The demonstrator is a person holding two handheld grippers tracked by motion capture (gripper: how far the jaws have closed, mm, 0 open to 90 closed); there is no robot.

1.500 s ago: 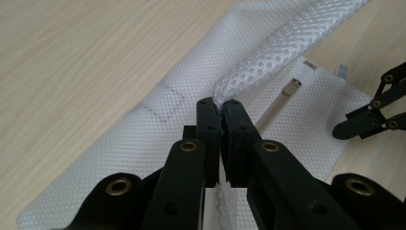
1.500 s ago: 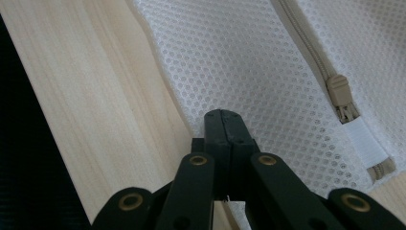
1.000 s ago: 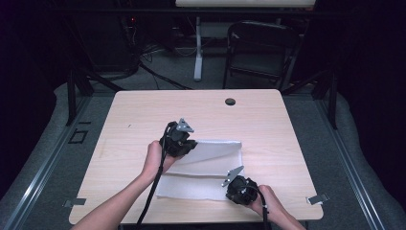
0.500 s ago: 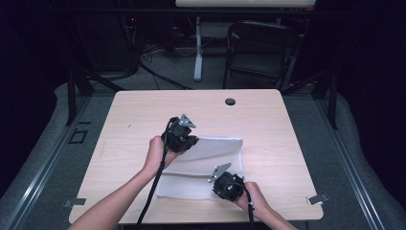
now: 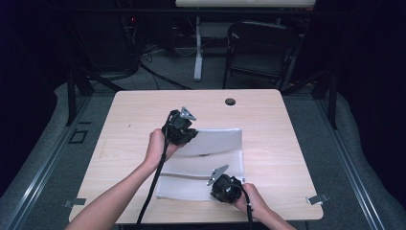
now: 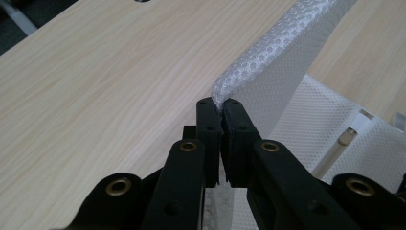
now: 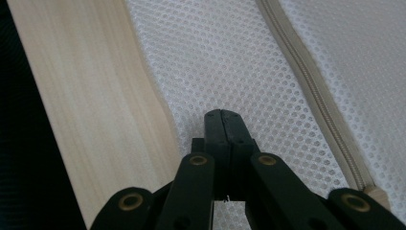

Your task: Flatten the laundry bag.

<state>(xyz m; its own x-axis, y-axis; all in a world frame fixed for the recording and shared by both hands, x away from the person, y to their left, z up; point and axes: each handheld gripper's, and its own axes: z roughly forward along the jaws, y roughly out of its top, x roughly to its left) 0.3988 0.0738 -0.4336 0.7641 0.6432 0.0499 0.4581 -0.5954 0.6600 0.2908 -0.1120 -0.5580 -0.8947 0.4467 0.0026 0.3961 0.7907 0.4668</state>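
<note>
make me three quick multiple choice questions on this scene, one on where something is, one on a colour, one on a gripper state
1. Where is the dark hole in the table?
A. near the far edge
B. near the person's edge
C. under the mesh bag

2. What colour is the mesh bag?
A. black
B. white
C. red

3. What is the left gripper doing?
A. hanging open above the table
B. lying on its side
C. pinching a fold of the bag

Answers:
1 A, the high view shows it by the far edge, clear of the bag.
2 B, the mesh is white in all views.
3 C, its fingers are closed on a raised fold.
</note>
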